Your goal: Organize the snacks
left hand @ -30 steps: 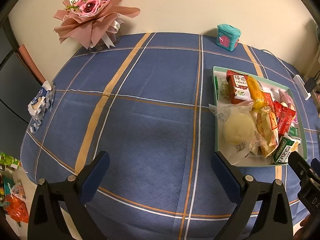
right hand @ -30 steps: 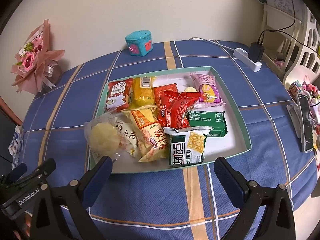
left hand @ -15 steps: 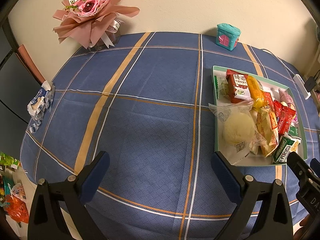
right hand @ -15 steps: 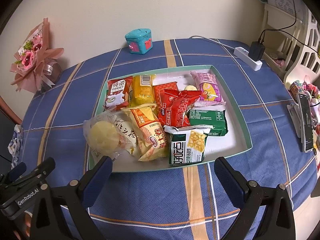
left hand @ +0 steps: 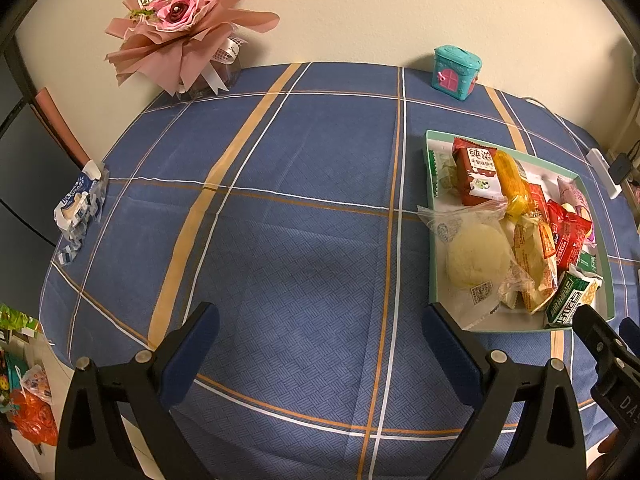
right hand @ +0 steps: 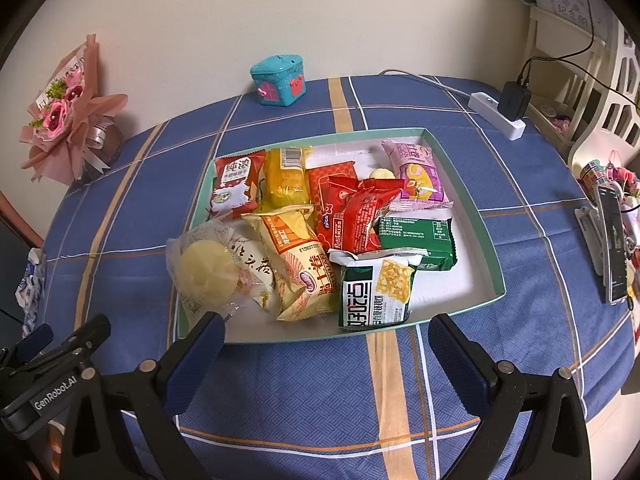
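Observation:
A shallow green-rimmed tray (right hand: pixel 494 248) on the blue checked tablecloth holds several snack packs: a clear-wrapped round yellow cake (right hand: pixel 206 268), a green and white pack (right hand: pixel 376 290), a red pack (right hand: pixel 360 216), a pink pack (right hand: pixel 416 172). The tray also shows at the right of the left wrist view (left hand: pixel 430 168). My right gripper (right hand: pixel 326 354) is open and empty, just in front of the tray's near edge. My left gripper (left hand: pixel 318 346) is open and empty over bare cloth, left of the tray.
A pink flower bouquet (left hand: pixel 182 24) and a teal toy house (left hand: pixel 456 74) stand at the table's back. A blue and white packet (left hand: pixel 78 210) lies at the left edge. A power strip (right hand: pixel 498 114) and a phone (right hand: pixel 614 244) sit at the right.
Both grippers have shifted very slightly; the tray sits a little lower and nearer in the right wrist view. Both stay open and empty.

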Motion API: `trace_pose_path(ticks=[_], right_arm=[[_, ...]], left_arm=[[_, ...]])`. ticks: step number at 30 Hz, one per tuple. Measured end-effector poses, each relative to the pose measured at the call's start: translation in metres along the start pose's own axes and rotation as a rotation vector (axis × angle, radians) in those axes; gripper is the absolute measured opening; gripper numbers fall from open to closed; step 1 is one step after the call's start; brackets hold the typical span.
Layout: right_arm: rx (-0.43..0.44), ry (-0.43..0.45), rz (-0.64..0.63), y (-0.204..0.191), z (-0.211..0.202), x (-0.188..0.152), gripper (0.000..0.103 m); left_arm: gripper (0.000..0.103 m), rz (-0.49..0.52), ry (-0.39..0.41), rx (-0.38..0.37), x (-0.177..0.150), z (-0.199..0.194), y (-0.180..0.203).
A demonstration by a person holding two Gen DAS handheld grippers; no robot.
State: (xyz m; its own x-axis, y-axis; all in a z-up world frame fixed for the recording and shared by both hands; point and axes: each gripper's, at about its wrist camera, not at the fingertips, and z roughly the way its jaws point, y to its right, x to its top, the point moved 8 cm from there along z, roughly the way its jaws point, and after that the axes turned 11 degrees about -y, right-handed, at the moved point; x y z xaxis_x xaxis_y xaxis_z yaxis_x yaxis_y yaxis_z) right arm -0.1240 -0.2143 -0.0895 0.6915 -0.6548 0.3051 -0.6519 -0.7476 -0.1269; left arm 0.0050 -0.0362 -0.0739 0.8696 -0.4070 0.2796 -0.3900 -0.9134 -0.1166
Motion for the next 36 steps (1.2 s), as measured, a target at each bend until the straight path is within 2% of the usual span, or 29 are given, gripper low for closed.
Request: trace_pose_path(ticks=[25, 36], right_arm=[[-0.001, -0.003, 0.0, 0.0, -0.0004, -0.0002, 0.103], [0.001, -0.005, -0.003, 0.0004, 0.0011, -0.001, 0.103]], left_arm=[[0.101, 0.007, 0.005, 0.009, -0.0005, -0.0007, -0.0031], [0.101, 0.012, 0.032, -0.015, -0.0002, -0.0078, -0.0015]])
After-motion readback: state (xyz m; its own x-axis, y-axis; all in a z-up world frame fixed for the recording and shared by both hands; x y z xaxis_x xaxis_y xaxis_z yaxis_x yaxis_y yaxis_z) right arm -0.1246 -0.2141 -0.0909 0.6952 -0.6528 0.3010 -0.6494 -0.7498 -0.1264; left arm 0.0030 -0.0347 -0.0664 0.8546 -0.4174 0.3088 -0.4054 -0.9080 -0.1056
